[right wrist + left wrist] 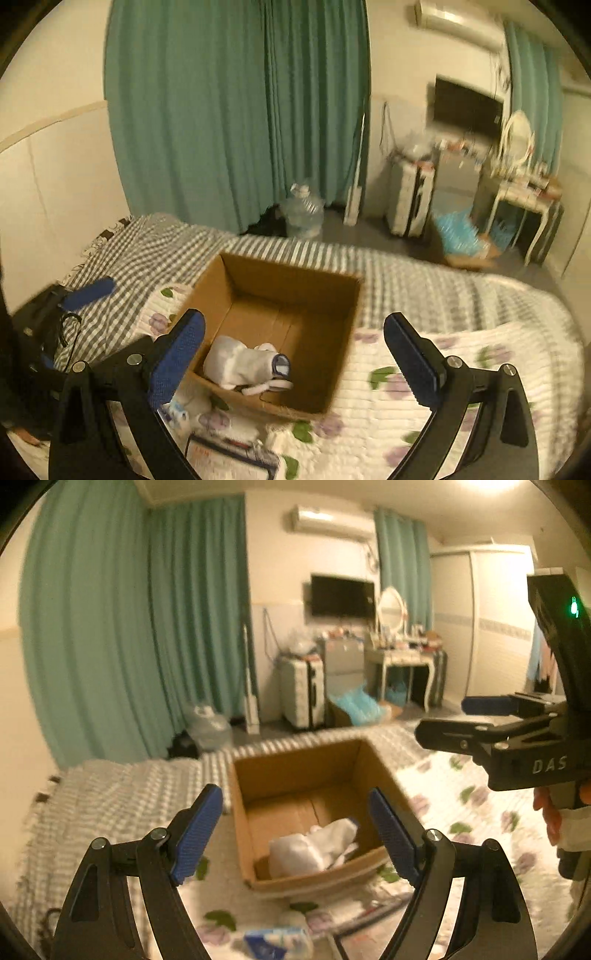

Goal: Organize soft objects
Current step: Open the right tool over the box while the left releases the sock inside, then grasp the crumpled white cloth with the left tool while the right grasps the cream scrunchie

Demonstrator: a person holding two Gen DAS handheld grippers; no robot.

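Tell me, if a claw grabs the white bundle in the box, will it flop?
Probably yes: the white bundle looks like crumpled cloth, so it would likely sag and feel light. It shouldn't roll, lying slumped in the cardboard box's near corner.

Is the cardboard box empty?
No, a white soft toy lies in the bottom of the cardboard box, near its front wall.

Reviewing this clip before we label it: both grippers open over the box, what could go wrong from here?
1. The cardboard box sits on soft bedding; a push on its rim could tip or slide it.
2. Left gripper and right gripper are both open and hover close together above the box; they might collide when reaching in.
3. The white soft toy lies against the near wall, so fingers may catch the cardboard edge.
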